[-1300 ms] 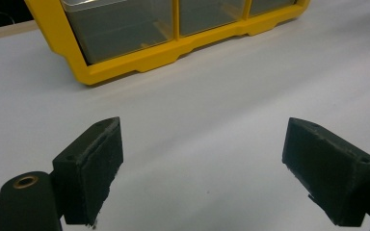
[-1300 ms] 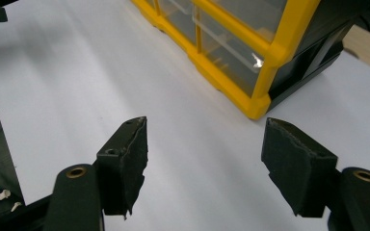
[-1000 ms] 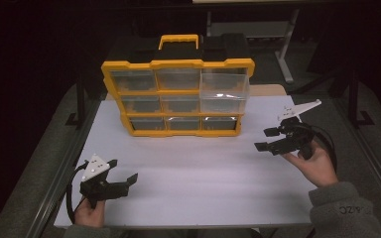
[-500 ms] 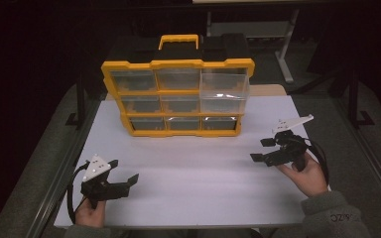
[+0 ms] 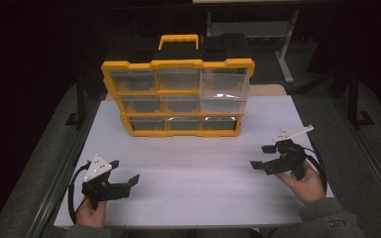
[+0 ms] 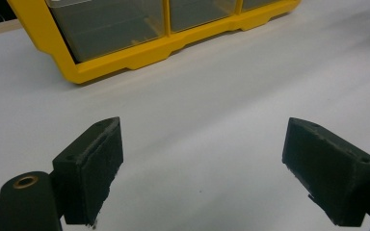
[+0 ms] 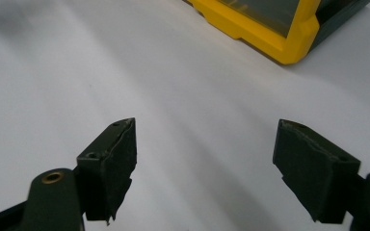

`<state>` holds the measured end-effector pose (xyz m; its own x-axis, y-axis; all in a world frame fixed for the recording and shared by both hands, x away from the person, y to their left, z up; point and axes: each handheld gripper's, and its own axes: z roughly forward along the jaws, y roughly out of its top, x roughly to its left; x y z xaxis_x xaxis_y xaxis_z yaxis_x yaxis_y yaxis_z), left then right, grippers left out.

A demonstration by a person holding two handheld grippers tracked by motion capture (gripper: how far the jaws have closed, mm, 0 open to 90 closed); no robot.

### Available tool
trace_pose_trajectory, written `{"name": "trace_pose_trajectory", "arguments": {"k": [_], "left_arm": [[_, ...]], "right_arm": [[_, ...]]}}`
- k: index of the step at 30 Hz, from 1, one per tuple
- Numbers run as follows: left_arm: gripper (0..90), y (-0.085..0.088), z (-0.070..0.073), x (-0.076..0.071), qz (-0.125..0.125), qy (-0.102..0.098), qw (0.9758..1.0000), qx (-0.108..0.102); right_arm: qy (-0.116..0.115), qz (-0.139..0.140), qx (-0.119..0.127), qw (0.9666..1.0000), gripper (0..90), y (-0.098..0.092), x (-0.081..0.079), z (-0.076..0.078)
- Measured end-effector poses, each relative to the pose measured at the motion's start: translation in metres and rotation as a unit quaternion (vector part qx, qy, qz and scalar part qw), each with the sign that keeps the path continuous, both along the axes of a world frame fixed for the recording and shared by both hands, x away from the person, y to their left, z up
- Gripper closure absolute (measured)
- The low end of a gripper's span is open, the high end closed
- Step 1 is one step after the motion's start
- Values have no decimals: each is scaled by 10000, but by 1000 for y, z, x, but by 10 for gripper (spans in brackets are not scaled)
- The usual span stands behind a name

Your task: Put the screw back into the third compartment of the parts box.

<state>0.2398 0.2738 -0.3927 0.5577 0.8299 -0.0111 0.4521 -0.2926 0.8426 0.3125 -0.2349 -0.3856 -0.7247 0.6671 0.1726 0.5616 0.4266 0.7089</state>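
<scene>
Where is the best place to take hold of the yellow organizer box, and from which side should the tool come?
Probably the yellow handle on top of the organizer box. The box stands upright with that arch highest and a gap beneath it, so a tool coming from above could close on the bar. The wide frame looks too broad for the jaws.

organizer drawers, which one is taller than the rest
The top-right drawer of the yellow organizer: its clear front reaches down past the divider line of the other two top drawers, and looks wider too.
</scene>
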Motion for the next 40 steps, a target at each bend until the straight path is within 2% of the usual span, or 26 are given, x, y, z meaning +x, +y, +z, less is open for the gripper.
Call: {"name": "trace_pose_trajectory", "arguments": {"k": [8,11,13,17,22,26,28,30,37,38,40], "left_arm": [[137,-1,-3,1,-25,11,10000,40],[137,-1,-4,1,-41,73,9999,84],[137,-2,-4,1,-50,80,9999,77],[137,-2,-5,1,-50,80,9999,62],[137,-2,-6,1,-76,102,9999,88],[137,-2,-8,1,-78,144,9998,71],[137,-1,-8,1,-115,160,9997,132],[137,-2,-9,1,-87,135,9999,37],[137,-3,-8,0,-93,95,9999,26],[137,-3,-7,0,-100,100,9999,43],[137,-3,-6,0,-129,104,9998,94]], "right_arm": [[-4,-74,53,10000,195,-3,-9,-10],[-102,-68,74,9999,184,-5,-11,-14],[-29,-124,88,9999,178,-4,-14,-15],[-79,-132,86,9998,155,-6,-18,-19],[-30,-202,149,9997,149,-8,-22,-23],[-97,-220,170,9996,141,-10,-26,-26],[-66,-246,206,9995,141,-11,-28,-27],[-96,-219,239,9994,141,-12,-30,-27],[-140,-149,238,9995,139,-11,-36,-30],[-91,-169,254,9995,139,-10,-37,-30],[-135,-90,229,9996,139,-8,-36,-31]]}}
